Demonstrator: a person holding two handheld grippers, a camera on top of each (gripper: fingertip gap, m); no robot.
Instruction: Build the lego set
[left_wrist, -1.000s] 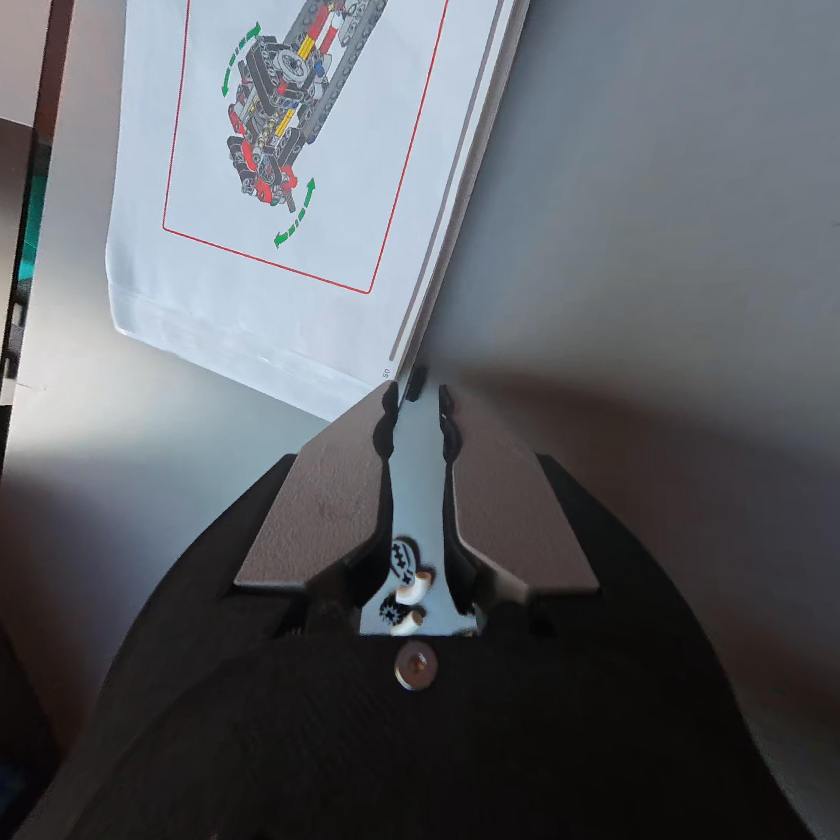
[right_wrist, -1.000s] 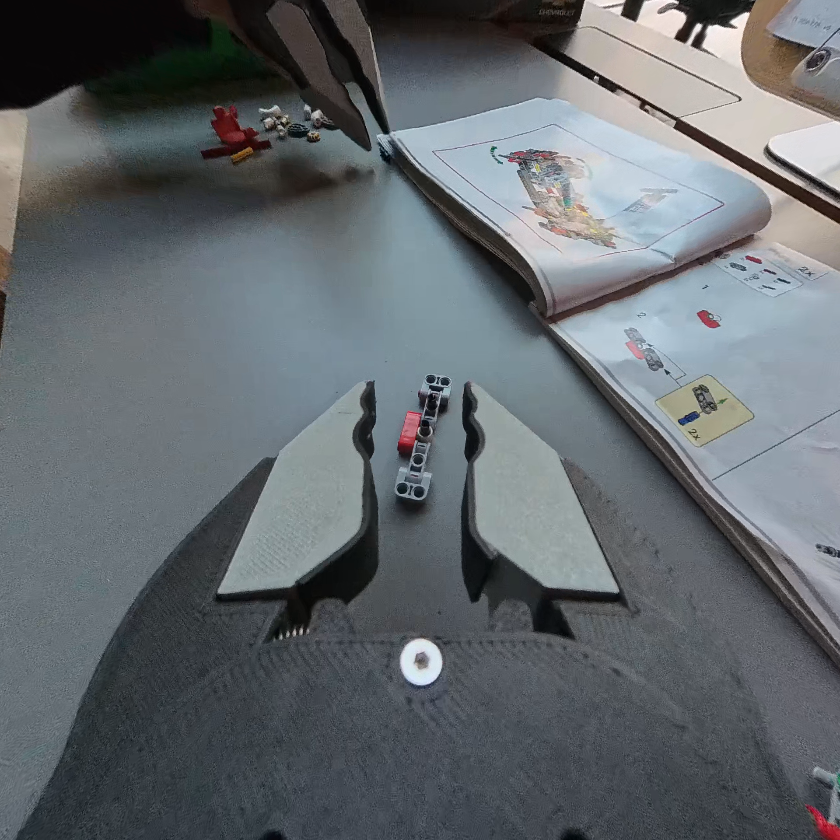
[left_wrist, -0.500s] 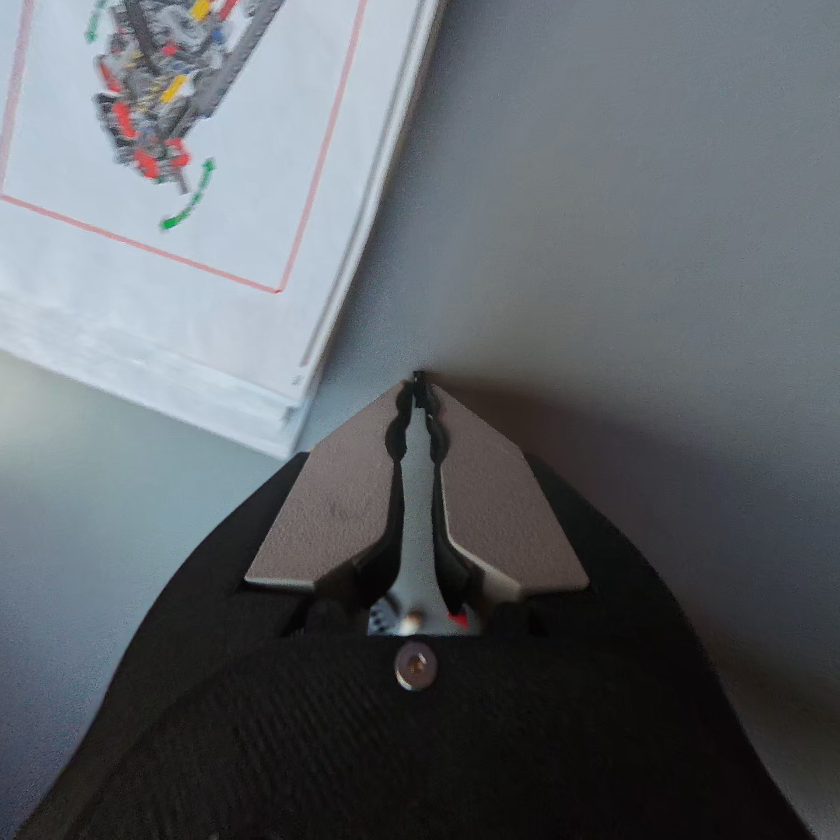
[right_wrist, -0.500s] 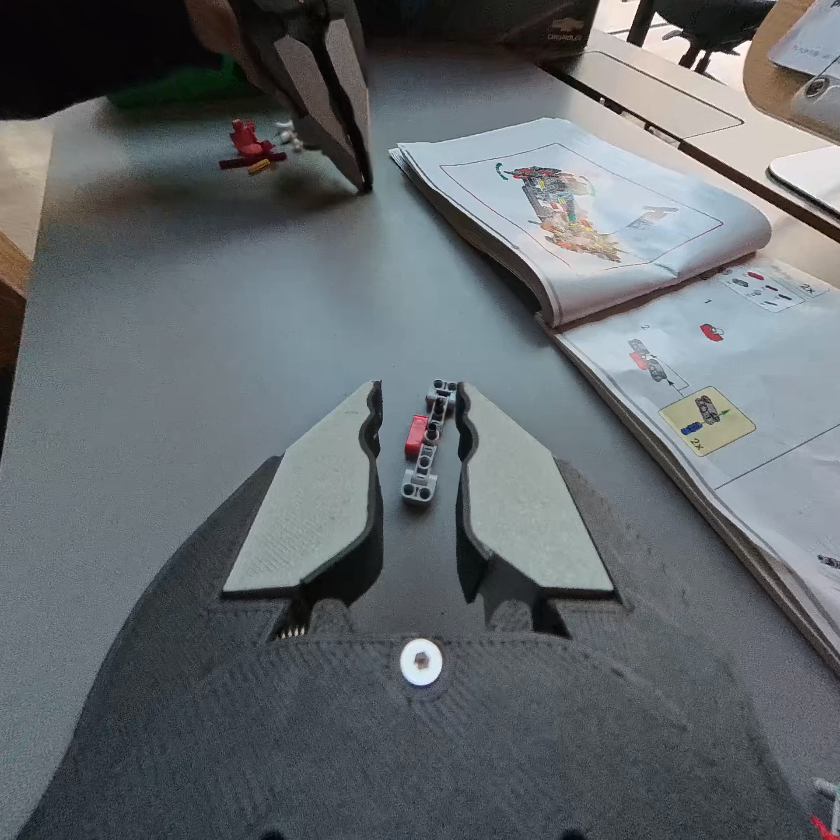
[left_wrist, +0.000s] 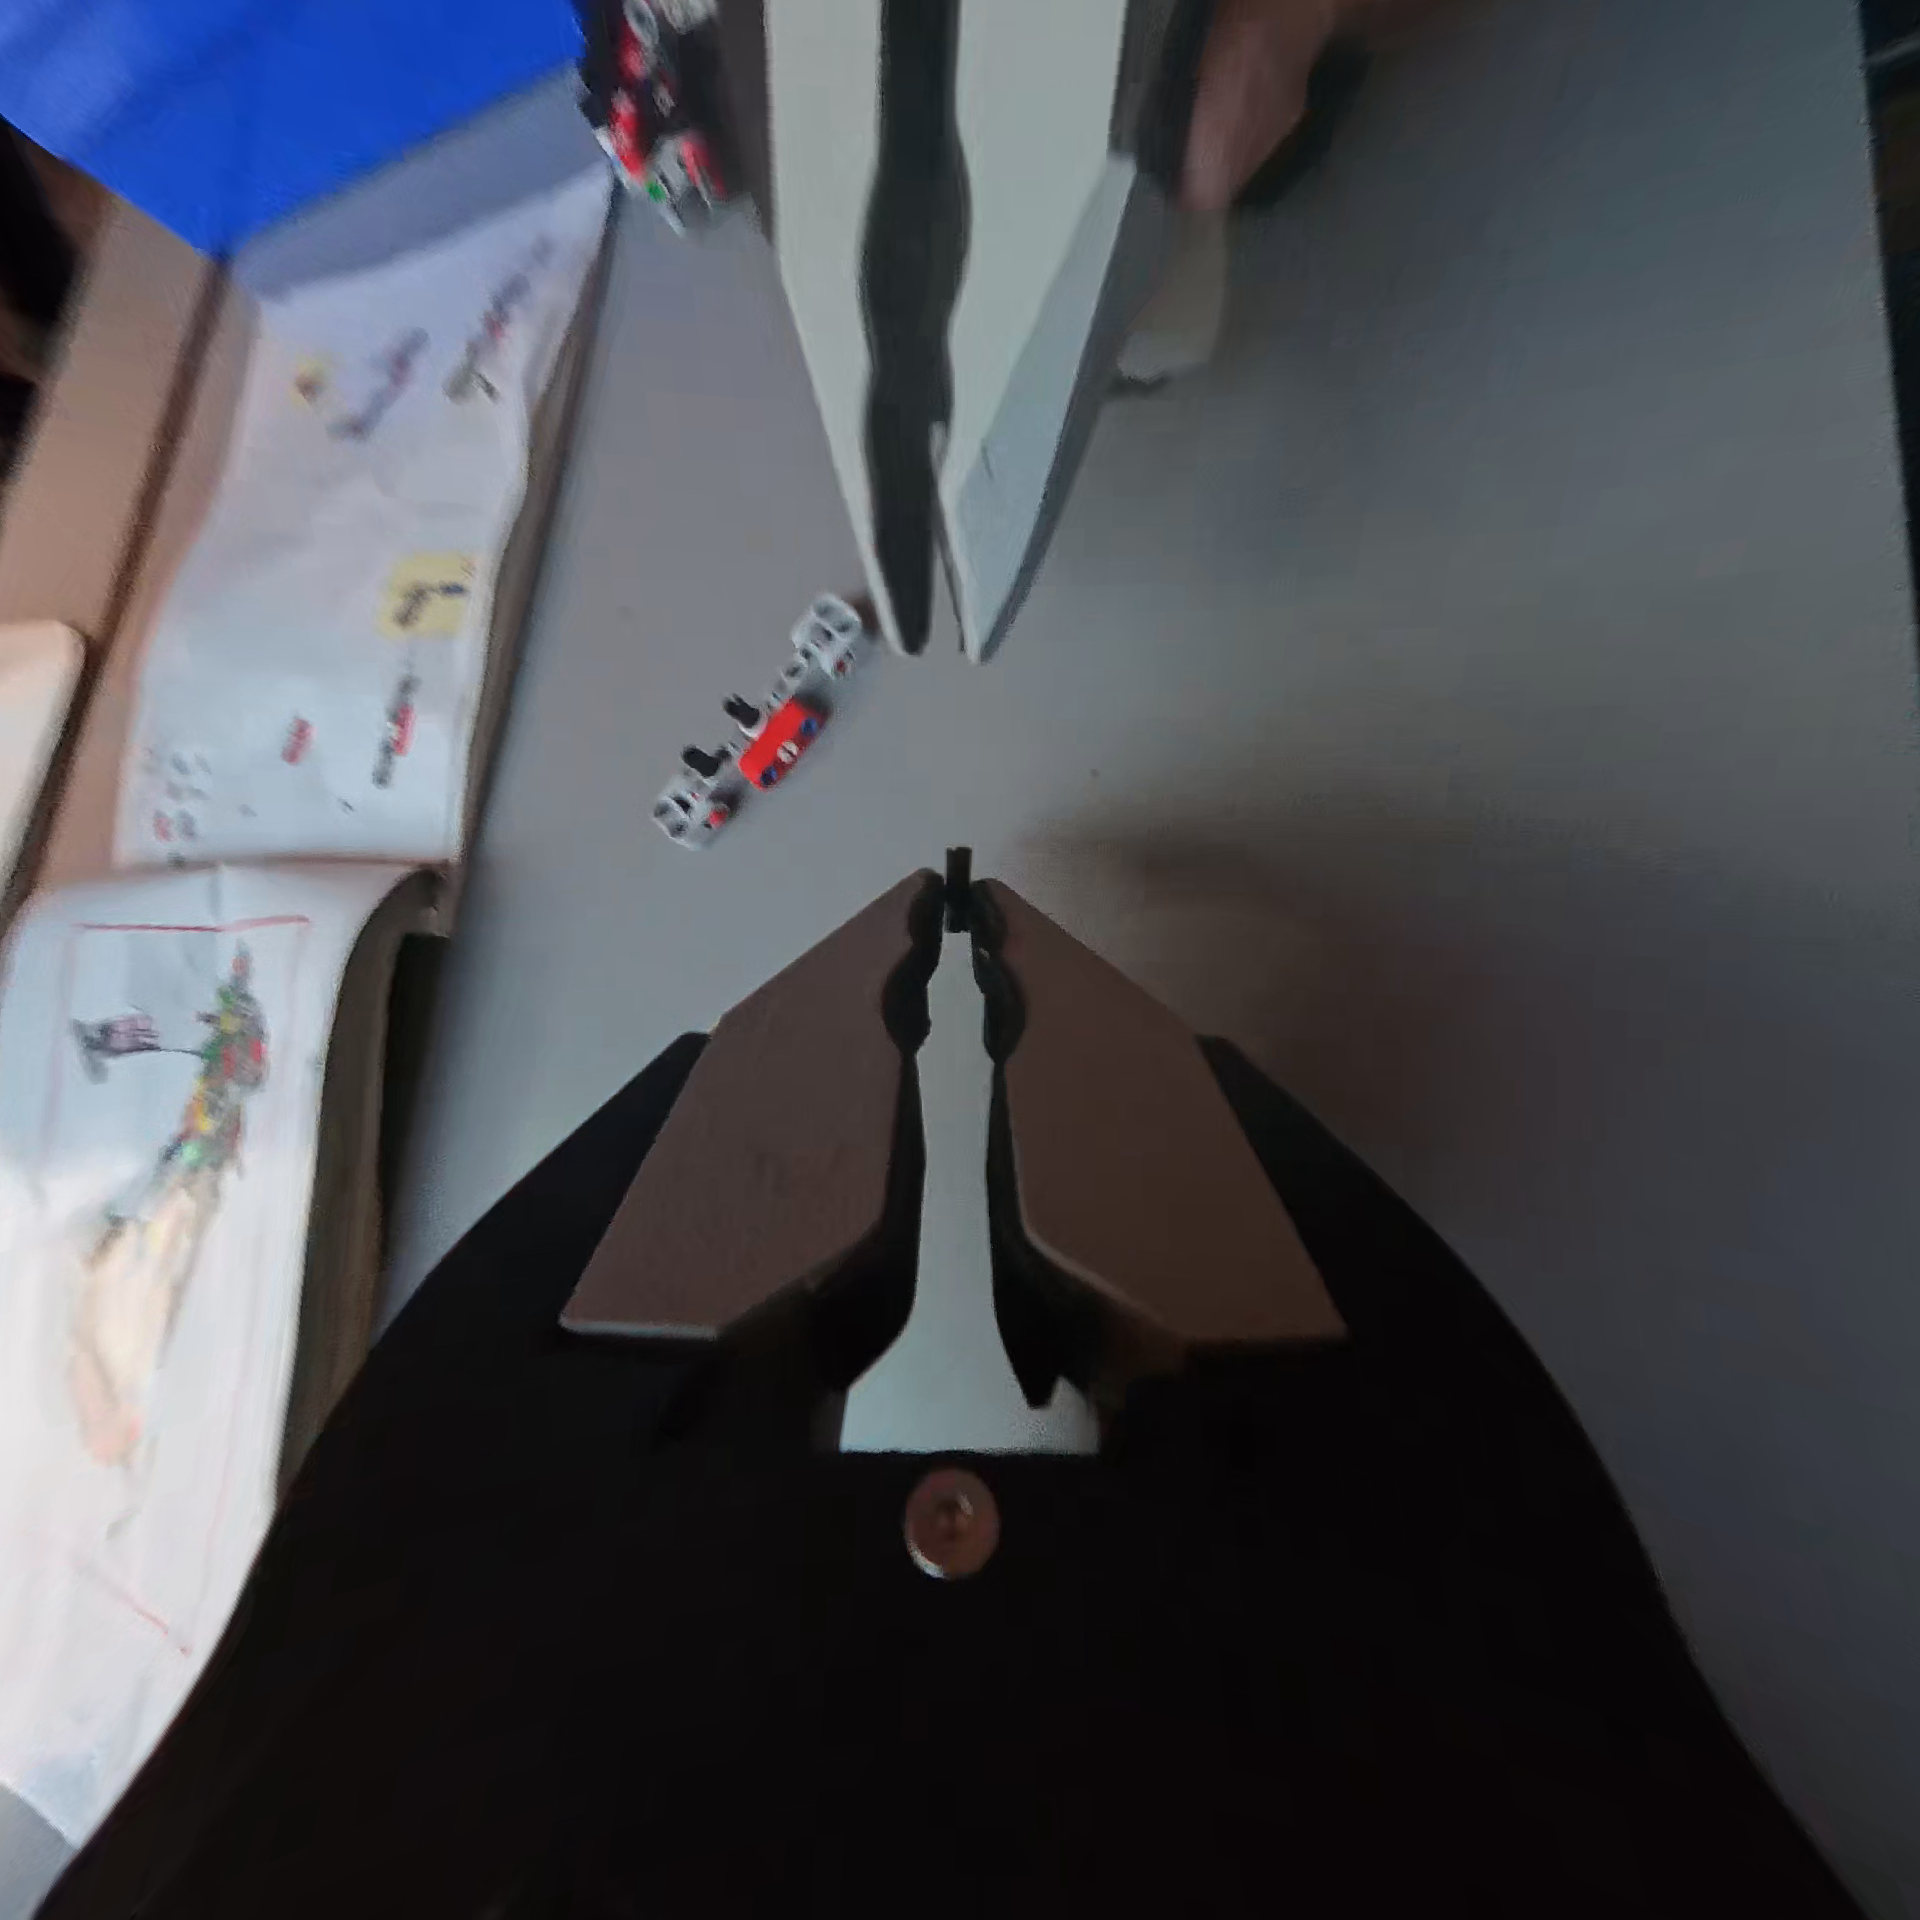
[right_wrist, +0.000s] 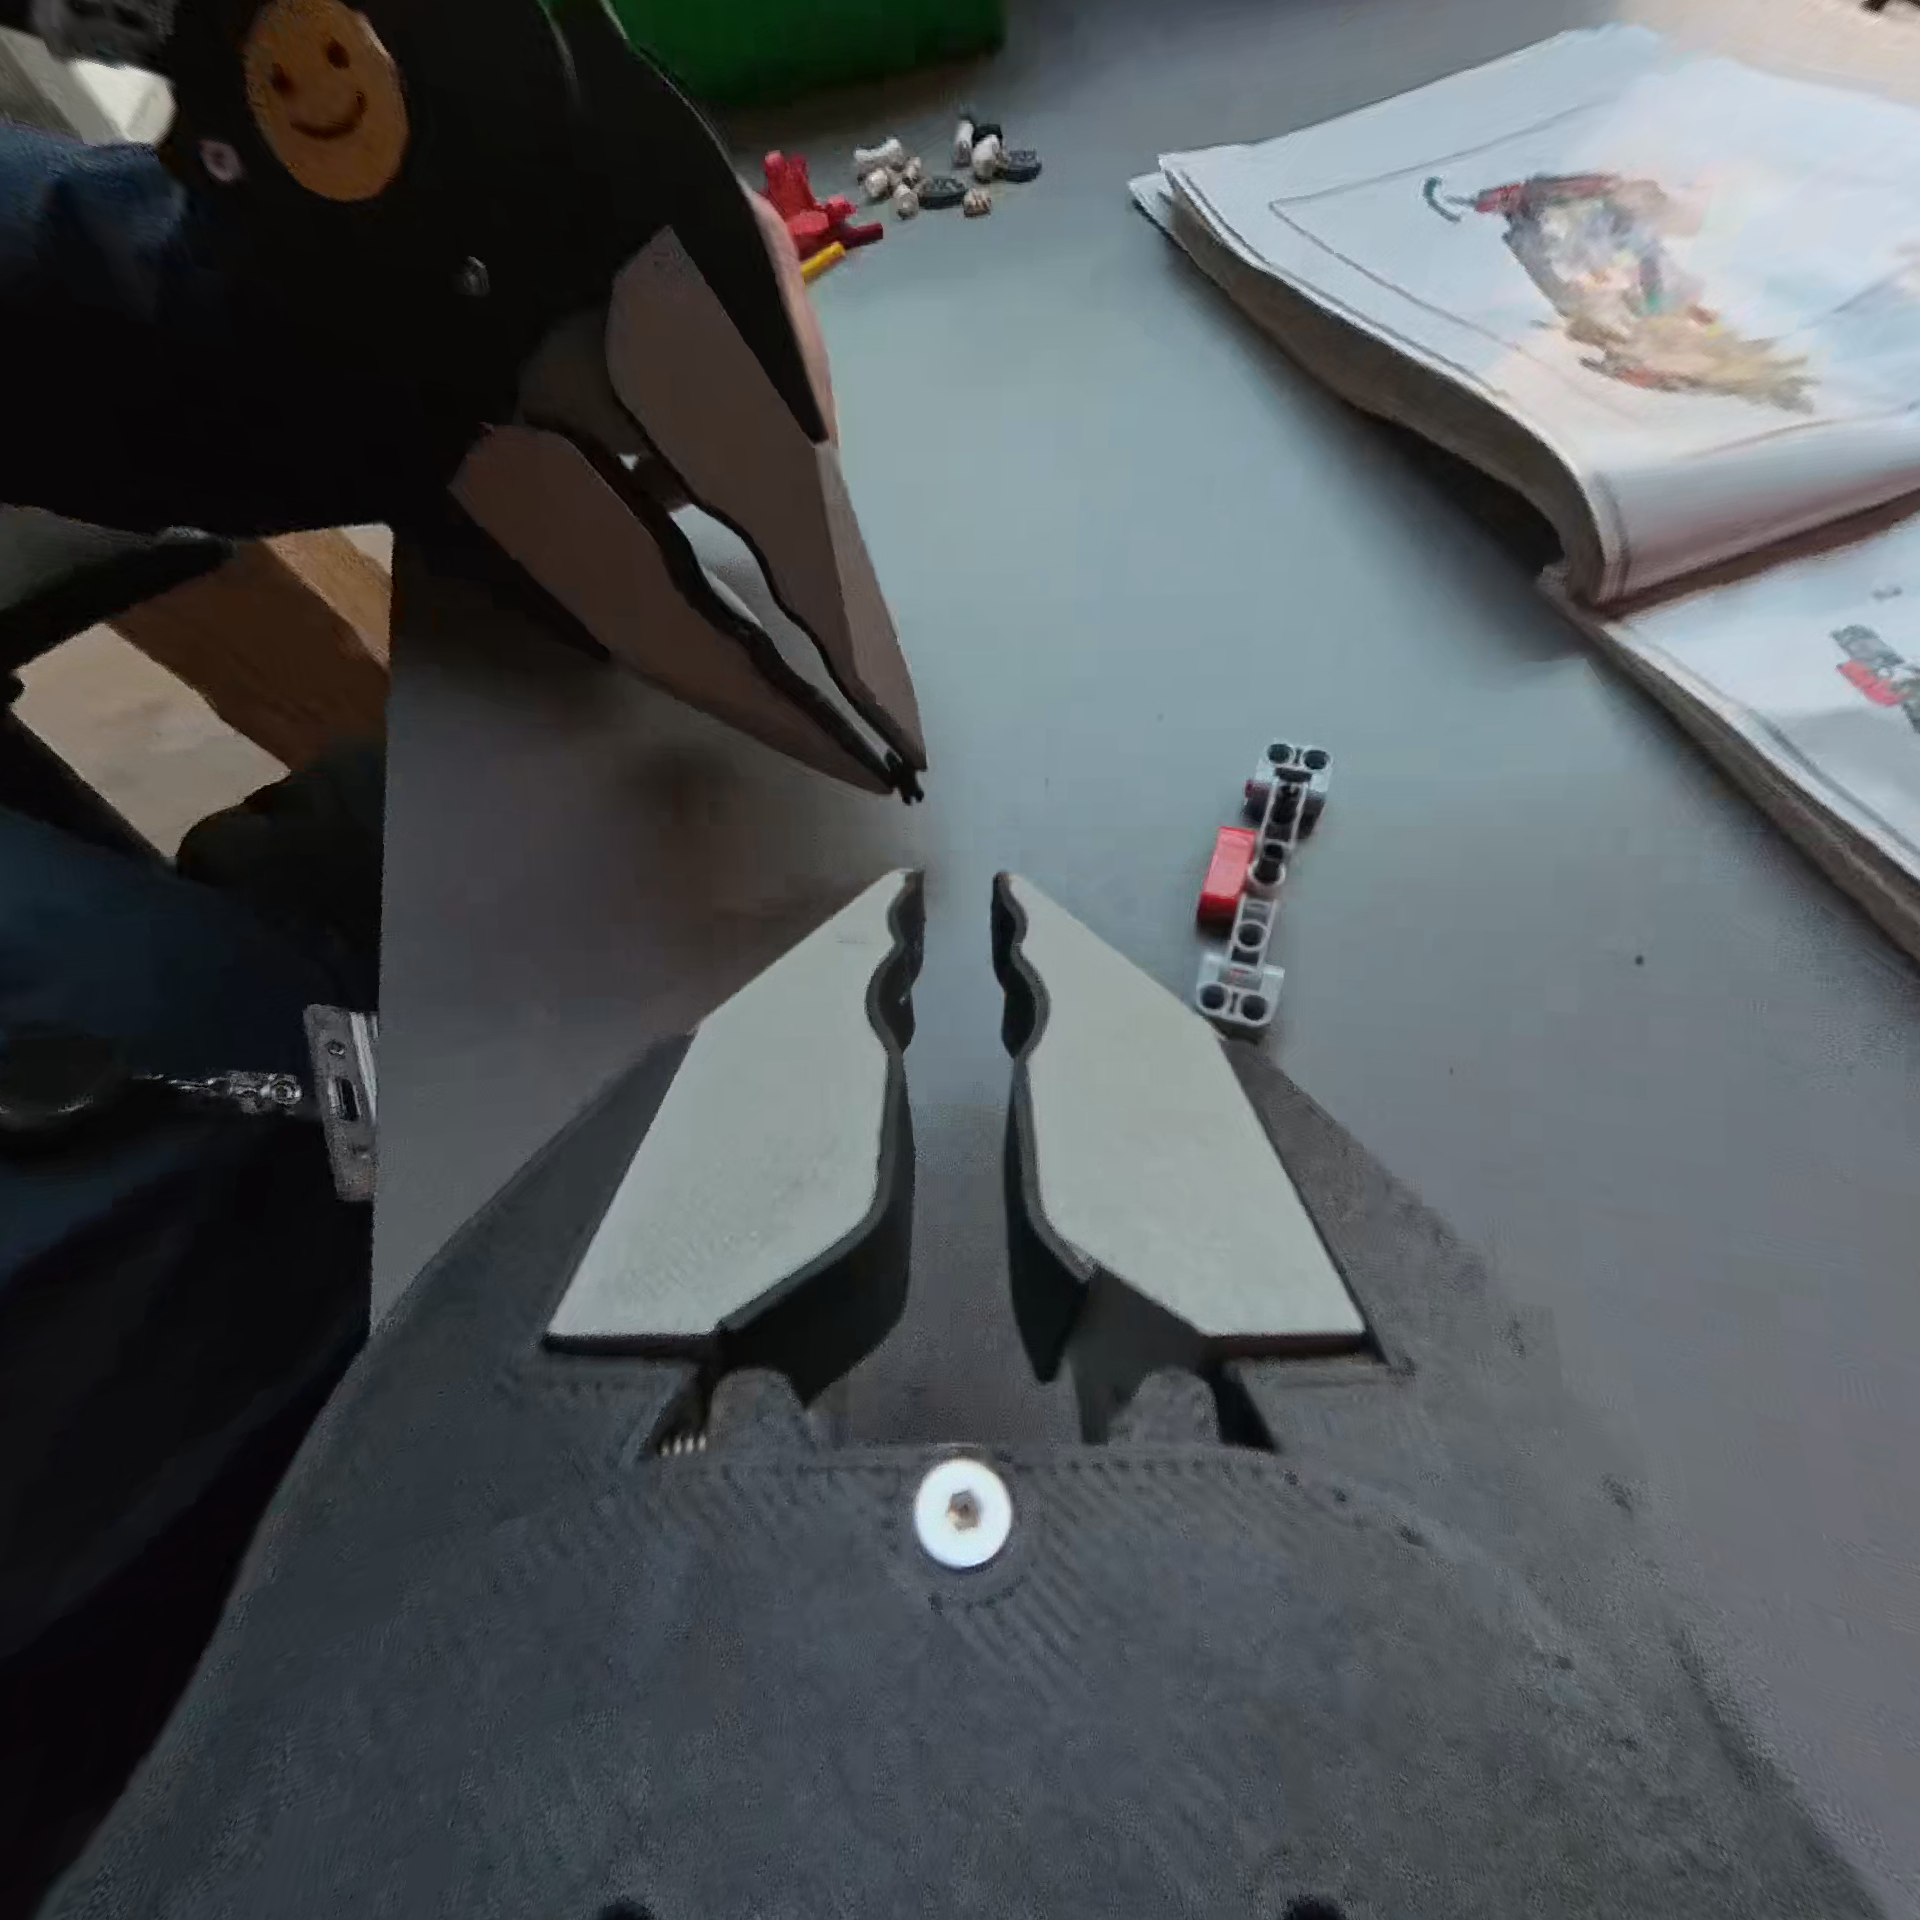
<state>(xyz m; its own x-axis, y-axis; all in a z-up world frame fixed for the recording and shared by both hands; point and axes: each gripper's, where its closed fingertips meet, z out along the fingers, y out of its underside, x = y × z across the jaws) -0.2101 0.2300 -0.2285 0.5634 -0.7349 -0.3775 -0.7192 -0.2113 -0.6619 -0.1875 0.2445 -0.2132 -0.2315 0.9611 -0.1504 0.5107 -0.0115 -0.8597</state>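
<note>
Grey table (right_wrist: 1195, 520): R gripper (right_wrist: 957, 883) now hovering empty, narrowly open, off the grey/red assembly (right_wrist: 1257, 894) lying beside it. L gripper (left_wrist: 957, 894) pinching black pin (left_wrist: 957, 878), having swung in tip-to-tip; booklet (right_wrist: 1558, 291) beyond. Looks like handover/insertion prep.

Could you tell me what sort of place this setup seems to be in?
Probably a hobby or office desk used for building a brick model: an open instruction booklet lies on the grey tabletop, beside a half-built grey and red assembly and a scatter of small loose pieces.
</note>
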